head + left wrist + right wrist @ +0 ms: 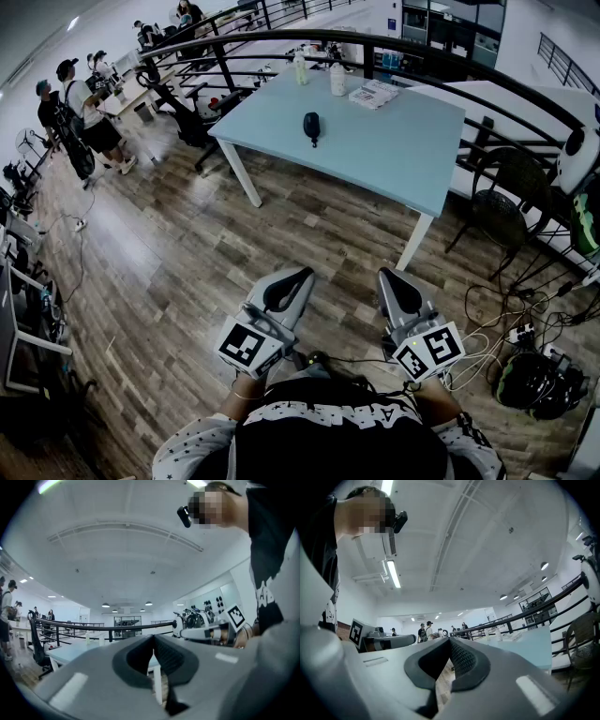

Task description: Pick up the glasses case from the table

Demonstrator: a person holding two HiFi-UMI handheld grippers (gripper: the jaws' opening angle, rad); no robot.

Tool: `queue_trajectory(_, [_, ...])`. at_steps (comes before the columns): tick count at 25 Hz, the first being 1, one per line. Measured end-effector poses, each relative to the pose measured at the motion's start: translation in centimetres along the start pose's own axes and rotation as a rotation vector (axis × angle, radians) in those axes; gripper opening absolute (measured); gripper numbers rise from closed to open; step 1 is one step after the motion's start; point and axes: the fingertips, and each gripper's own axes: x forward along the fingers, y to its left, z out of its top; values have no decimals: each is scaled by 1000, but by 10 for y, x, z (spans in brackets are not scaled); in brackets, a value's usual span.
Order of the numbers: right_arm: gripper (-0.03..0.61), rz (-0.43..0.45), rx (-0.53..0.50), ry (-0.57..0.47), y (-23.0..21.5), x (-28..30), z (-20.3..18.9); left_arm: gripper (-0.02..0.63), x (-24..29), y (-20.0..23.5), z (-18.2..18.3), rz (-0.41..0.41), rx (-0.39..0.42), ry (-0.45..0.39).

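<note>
We stand on a wood-plank floor [187,272] in a large hall with a white ceiling. Ahead of us is a pale blue table [384,150] on white legs. The glasses case [311,126], small, dark and oval, lies on the left half of the tabletop with bare surface all round it, well apart from both grippers. Near the table's far edge stand a pale bottle [337,79] and a second bottle [300,67]; a flat stack of papers [373,95] lies just beside the first. A black railing [281,39] curves behind the table. A dark office chair [192,117] stands off its left end; a group of people [80,103] stands further left. Loose cables [497,339] trail over the floor at our right.

We hold both grippers low and close to our body, side by side, pointing toward the table, each with its marker cube nearest us. The left gripper [302,275] is clenched; its own view shows the dark ribbed pads [166,653] meeting at the tip, with nothing between them and only the table and floor beyond. The right gripper [387,275] is clenched too; its pads [461,660] press together at the tip on nothing. Neither gripper touches the table or the case.
</note>
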Motion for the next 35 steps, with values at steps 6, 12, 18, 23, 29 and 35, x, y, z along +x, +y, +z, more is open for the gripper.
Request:
queue_trajectory(6, [5,3,17,-8,-10,-20,-4,0,7,-17,0,3,40,-21])
queue_trajectory(12, [5,14,67,-29,-19,-32,-6,0,7,-38,-1,-20,63,17])
queue_trajectory(18, [5,23,90,-17,-18,-35,-13,0,0,-31,3,33,100,-20])
queue_trajectory(23, [5,-5,53,2,-27,-36,-10,0,15,-22,-1,32,75,-44])
queue_trajectory(29, [5,-48,5,-6,-39,-17,6,0,35,-3,3,-19,27,-72])
queue_trajectory(35, [6,-56,-23,25,-49,33,5,0,51,38,4,-27,13,-100])
